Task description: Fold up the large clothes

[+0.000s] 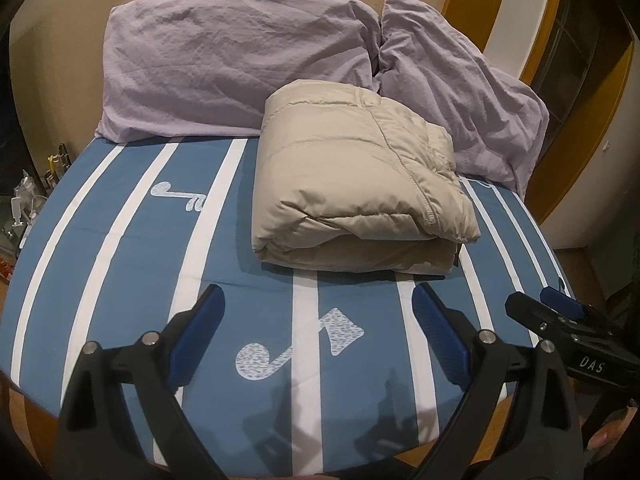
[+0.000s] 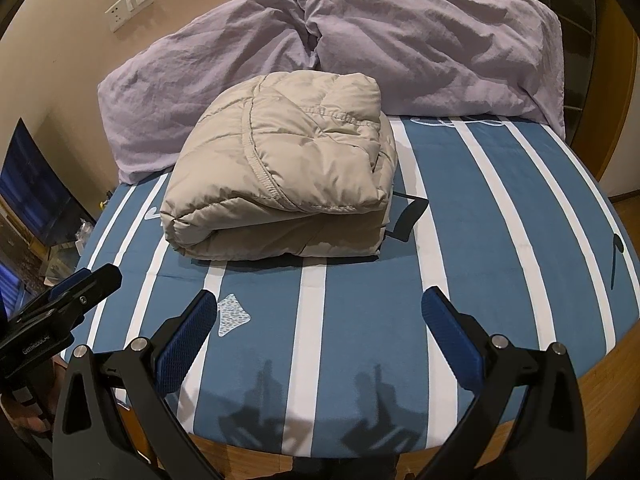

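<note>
A beige puffy jacket (image 1: 356, 184) lies folded into a thick bundle on the blue-and-white striped bed sheet (image 1: 132, 264); it also shows in the right wrist view (image 2: 284, 176). A black strap or tag (image 2: 408, 216) sticks out at its right side. My left gripper (image 1: 318, 308) is open and empty above the sheet, short of the jacket's near edge. My right gripper (image 2: 320, 312) is open and empty, also short of the jacket. The right gripper shows at the right edge of the left wrist view (image 1: 560, 312), and the left gripper at the left edge of the right wrist view (image 2: 72, 292).
Two lilac pillows (image 1: 236, 64) (image 1: 460, 96) lean against the wall behind the jacket. A wooden bed frame (image 2: 612, 364) edges the mattress. A dark screen (image 2: 36, 192) and small clutter (image 1: 28, 196) stand left of the bed. A wall switch panel (image 2: 130, 6) is above.
</note>
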The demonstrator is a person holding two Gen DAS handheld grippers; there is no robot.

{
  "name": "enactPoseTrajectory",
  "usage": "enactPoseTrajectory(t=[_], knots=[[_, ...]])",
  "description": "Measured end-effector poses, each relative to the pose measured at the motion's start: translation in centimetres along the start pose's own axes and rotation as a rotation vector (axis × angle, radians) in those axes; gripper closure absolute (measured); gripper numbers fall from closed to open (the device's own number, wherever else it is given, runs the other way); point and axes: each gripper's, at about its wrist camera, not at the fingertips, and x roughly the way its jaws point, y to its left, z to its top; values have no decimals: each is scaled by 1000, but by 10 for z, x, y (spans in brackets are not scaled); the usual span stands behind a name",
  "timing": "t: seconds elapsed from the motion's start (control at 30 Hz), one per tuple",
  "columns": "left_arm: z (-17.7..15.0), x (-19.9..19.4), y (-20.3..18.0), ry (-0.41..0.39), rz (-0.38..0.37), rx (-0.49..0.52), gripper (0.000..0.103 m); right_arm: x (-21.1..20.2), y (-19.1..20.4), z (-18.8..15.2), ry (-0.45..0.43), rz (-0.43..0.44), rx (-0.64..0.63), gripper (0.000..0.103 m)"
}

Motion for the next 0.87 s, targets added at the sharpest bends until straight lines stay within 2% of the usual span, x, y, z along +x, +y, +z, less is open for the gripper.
enactPoseTrajectory(t=[0.87], knots=[[0, 5, -2, 8, -8, -1, 9, 3, 4, -1, 4, 0, -9, 1]])
